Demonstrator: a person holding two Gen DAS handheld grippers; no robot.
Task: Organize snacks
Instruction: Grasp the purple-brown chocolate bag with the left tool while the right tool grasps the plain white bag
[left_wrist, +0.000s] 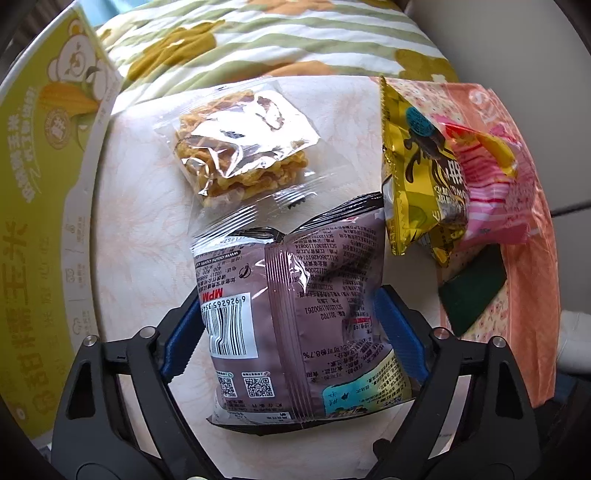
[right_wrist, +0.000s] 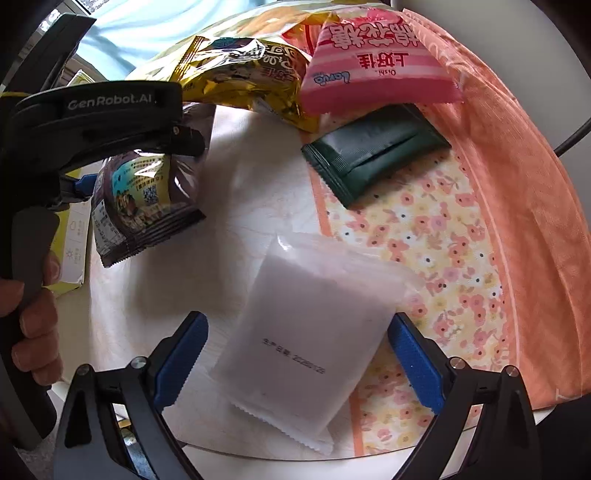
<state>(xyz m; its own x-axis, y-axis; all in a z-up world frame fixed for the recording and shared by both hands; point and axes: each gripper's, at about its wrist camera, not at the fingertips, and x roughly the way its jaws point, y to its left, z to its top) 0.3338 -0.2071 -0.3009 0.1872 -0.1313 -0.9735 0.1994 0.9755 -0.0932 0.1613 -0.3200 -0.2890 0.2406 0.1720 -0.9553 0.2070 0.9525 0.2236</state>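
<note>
A brown snack bag (left_wrist: 295, 314) lies back side up on the white table (left_wrist: 140, 229), and my left gripper (left_wrist: 291, 295) presses its blue pads against both sides of it. In the right wrist view the same brown snack bag (right_wrist: 144, 199) bulges under the left gripper's black housing (right_wrist: 96, 107). My right gripper (right_wrist: 298, 317) points down over a white packet (right_wrist: 314, 332). Its pads stand either side of the packet, with a gap showing on the left. A clear packet of golden crisps (left_wrist: 236, 147) lies beyond the brown bag.
An orange fabric basket with floral lining (right_wrist: 517, 192) lies at the right, holding a gold bag (right_wrist: 243, 77), a pink bag (right_wrist: 373, 70) and a dark green packet (right_wrist: 376, 155). A yellow-green corn box (left_wrist: 44, 184) stands left. Striped bedding (left_wrist: 277, 40) lies behind. A hand (right_wrist: 33, 314) grips the left handle.
</note>
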